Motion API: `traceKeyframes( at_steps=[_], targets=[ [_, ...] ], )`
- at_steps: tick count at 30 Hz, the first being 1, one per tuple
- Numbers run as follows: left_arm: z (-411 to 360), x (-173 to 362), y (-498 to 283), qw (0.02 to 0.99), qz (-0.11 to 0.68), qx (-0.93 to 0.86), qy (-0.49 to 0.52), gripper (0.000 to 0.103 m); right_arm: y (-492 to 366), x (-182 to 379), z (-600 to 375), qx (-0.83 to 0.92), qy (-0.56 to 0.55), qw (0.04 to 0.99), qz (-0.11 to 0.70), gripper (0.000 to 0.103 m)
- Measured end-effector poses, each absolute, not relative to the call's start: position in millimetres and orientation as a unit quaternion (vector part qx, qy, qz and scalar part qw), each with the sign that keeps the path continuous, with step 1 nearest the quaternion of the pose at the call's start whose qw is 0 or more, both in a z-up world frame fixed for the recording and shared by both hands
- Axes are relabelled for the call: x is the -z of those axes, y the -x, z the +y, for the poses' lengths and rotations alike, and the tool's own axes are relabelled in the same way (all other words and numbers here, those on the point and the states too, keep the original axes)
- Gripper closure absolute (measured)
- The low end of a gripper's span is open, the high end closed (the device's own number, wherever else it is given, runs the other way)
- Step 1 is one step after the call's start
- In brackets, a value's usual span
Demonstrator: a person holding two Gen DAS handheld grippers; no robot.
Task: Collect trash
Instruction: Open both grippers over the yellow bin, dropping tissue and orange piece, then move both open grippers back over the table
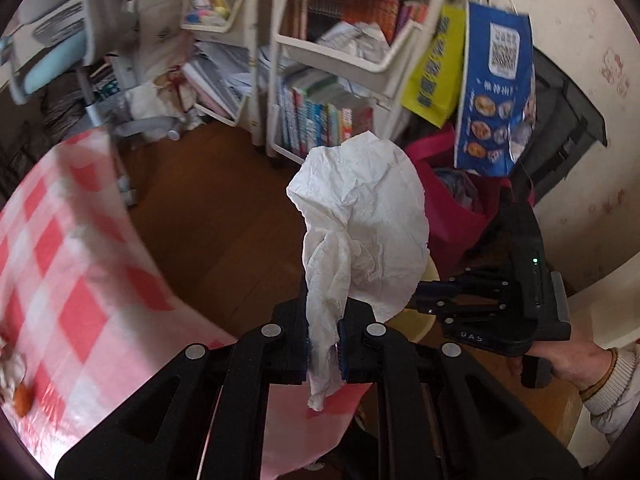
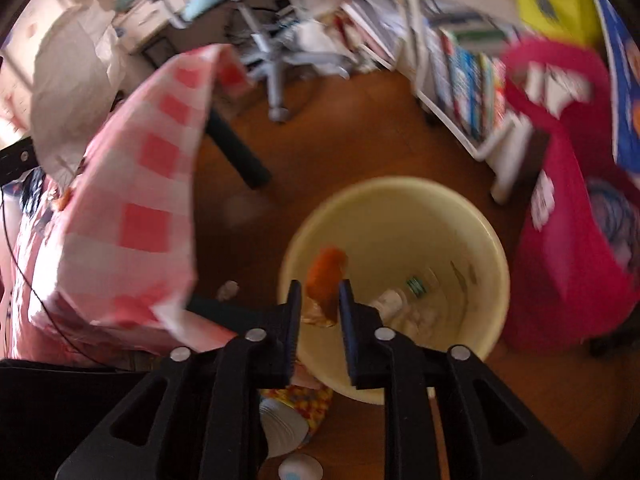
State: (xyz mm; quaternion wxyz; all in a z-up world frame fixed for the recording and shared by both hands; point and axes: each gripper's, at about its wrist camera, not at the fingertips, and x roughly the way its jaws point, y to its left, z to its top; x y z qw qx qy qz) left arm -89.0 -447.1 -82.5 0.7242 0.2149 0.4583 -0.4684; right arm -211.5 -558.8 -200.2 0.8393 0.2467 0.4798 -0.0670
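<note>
My left gripper point(image 1: 323, 340) is shut on a crumpled white tissue point(image 1: 360, 216) and holds it in the air beside the table's edge. My right gripper point(image 2: 320, 304) is shut on an orange peel point(image 2: 325, 280) and holds it over the open mouth of a pale yellow bin point(image 2: 480, 240) on the floor. The bin holds a plastic bottle point(image 2: 404, 296) and some paper. The right gripper also shows in the left wrist view point(image 1: 424, 296), just behind the tissue, with a sliver of the bin point(image 1: 412, 322) under it.
A table with a red-checked cloth point(image 1: 72, 264) lies at the left, with a bit of peel point(image 1: 22, 398) on it. A pink bag point(image 2: 568, 240), bookshelves point(image 1: 332, 92) and an office chair base point(image 2: 276, 80) stand around the wooden floor.
</note>
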Motion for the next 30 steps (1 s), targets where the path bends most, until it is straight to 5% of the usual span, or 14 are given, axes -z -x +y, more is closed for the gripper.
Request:
traceKeyframes(
  at_steps=[3,11,21,30],
  targets=[
    [-497.6,115.9,103.2,0.683,0.477,0.490,-0.257,0.091,229.4,209.1,-573.7,0.100,-0.261,0.837,0.470,0.051],
    [-508.4,116.5,121.7,0.696,0.457,0.481,-0.274,0.055,260.3,185.4,-576.3,0.151,-0.234,0.853,0.442,0.050],
    [-309.6,21.0,92.3,0.828,0.385,0.371,-0.168,0.029,181.9,60.8,-470.1,0.033,-0.121,0.932,0.341,0.035],
    [-125.6,-7.9,46.7,0.902,0.365,0.214,-0.082,0.026,101.0,-24.9,-328.9,-0.090,-0.062,0.957,0.270,0.014]
  ],
)
